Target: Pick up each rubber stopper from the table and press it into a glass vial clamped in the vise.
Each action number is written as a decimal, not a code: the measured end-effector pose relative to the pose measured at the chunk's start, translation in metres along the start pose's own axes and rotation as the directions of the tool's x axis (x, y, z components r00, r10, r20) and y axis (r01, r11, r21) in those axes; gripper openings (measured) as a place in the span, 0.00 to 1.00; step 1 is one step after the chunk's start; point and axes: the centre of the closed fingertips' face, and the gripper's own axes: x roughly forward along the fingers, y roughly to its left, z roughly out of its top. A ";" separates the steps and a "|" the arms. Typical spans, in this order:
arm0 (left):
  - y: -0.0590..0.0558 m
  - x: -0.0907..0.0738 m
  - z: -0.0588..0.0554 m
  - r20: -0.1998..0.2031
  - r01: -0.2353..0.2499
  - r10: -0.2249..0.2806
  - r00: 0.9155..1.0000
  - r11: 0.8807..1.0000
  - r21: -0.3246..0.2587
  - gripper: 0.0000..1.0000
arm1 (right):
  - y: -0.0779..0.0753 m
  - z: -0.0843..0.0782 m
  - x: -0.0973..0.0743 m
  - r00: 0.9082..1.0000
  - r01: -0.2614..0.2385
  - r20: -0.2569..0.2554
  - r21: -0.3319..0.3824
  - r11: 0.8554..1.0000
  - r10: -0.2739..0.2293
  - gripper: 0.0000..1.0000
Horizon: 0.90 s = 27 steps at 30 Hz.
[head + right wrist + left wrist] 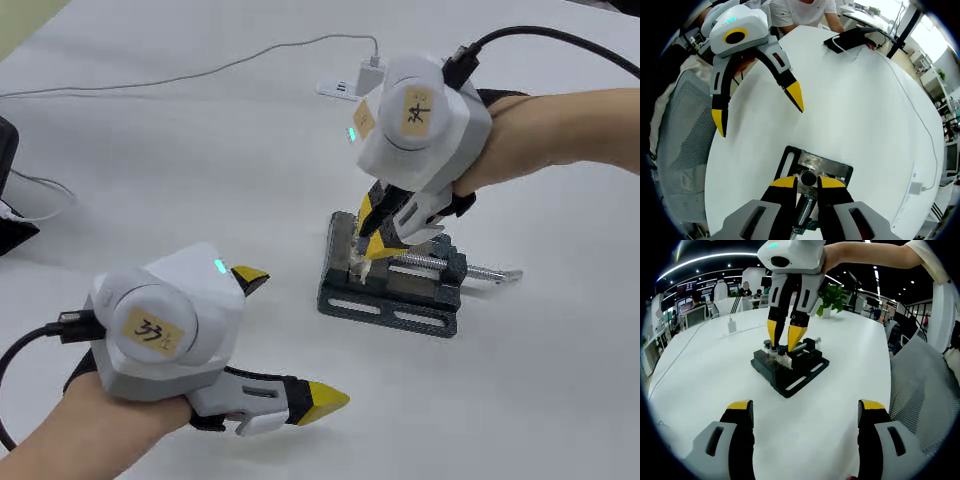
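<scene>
Pinching a dark, round stopper [808, 177], the right tool [808, 186] sits over a clear vial [356, 268] in the vise [795, 375] below its tips; the left tool [805, 406] hangs spread nearby.

Two white hand-held grippers with yellow-tipped black jaws are on show: the left gripper [290, 338] at seven o'clock and the right gripper [372, 235] at one o'clock. There is one dark metal bench vise [390, 295], one black round rubber stopper [808, 177] and one thin white cable [200, 70].
</scene>
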 end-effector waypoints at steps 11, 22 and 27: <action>0.002 0.001 0.002 0.003 -0.003 0.003 1.000 1.000 0.005 0.84 | -0.006 -0.001 -0.009 0.999 0.009 0.030 0.019 1.000 -0.010 0.14; 0.011 -0.001 0.007 0.006 -0.015 0.015 1.000 1.000 0.021 0.85 | -0.004 -0.005 -0.010 0.999 -0.009 0.049 0.075 0.997 0.005 0.02; 0.011 -0.001 0.005 0.004 -0.014 0.014 1.000 1.000 0.018 0.84 | -0.003 -0.005 -0.006 0.999 -0.015 0.047 0.080 0.997 0.012 0.00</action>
